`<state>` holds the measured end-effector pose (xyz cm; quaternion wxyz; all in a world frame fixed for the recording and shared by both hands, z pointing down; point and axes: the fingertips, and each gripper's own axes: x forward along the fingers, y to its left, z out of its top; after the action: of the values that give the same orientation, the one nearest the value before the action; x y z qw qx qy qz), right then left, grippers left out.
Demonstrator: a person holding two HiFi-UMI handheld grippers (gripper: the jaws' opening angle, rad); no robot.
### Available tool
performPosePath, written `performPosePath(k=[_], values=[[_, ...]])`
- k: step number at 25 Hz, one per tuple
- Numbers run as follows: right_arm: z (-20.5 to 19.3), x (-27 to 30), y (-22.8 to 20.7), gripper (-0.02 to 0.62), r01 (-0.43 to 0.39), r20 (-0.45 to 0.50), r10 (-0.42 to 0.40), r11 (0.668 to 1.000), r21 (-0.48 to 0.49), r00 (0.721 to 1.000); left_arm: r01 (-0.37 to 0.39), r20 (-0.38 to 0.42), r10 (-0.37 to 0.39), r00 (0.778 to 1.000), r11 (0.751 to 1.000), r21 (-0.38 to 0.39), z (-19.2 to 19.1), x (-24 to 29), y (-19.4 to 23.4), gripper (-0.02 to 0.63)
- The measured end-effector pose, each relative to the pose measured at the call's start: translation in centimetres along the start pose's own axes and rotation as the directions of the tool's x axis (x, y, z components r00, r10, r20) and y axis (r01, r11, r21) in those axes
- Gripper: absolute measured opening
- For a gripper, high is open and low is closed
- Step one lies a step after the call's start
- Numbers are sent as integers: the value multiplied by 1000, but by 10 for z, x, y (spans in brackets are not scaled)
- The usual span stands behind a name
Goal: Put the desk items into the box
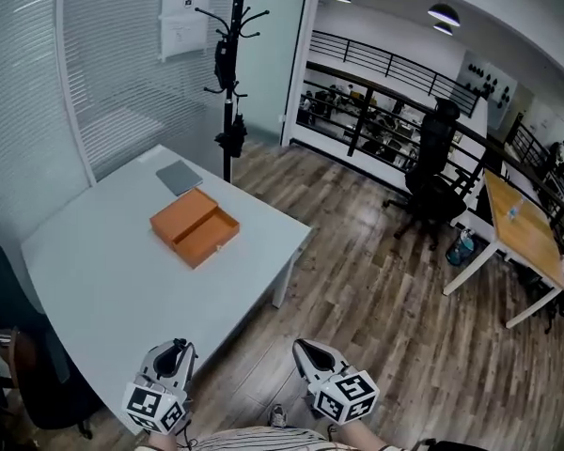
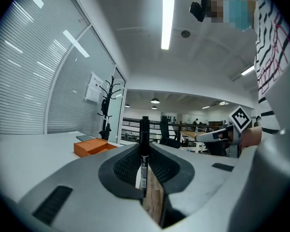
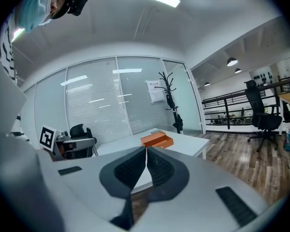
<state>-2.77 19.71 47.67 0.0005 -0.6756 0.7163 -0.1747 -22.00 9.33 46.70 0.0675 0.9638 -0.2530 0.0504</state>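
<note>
Down by the near edge of the white desk [image 1: 103, 271], the left gripper [image 1: 176, 348] is clamped on a black marker [image 2: 144, 139]. The marker stands upright between the jaws, its top end rising above them. Ahead of this gripper and slightly to its right, well apart from it, the orange box [image 1: 195, 226] lies open on the desk, with a grey pad [image 1: 179, 177] just beyond it. Beside the left gripper, over the wooden floor [image 1: 376, 289], the right gripper [image 1: 305, 349] has its jaws pressed together with nothing between them; the box sits far ahead, to its left
</note>
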Motion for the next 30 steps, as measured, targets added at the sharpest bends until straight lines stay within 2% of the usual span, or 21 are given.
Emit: performPosePath(k=[8, 14, 21, 30], values=[[14, 31, -68, 26, -125, -51, 123, 992, -34, 991, -142, 29, 143, 989, 989, -37, -4, 56, -19, 61], [15, 53, -94, 26, -159, -57, 159, 987, 7, 986, -186, -9, 186, 983, 982, -37, -9, 80, -17, 61], [19, 96, -122, 26, -161, -73, 163, 987, 22, 984, -188, -20, 187, 982, 982, -27, -1, 131, 15, 61], [54, 183, -154, 26, -151, -60, 150, 988, -10, 987, -175, 4, 175, 985, 984, -7, 25, 220, 91, 61]])
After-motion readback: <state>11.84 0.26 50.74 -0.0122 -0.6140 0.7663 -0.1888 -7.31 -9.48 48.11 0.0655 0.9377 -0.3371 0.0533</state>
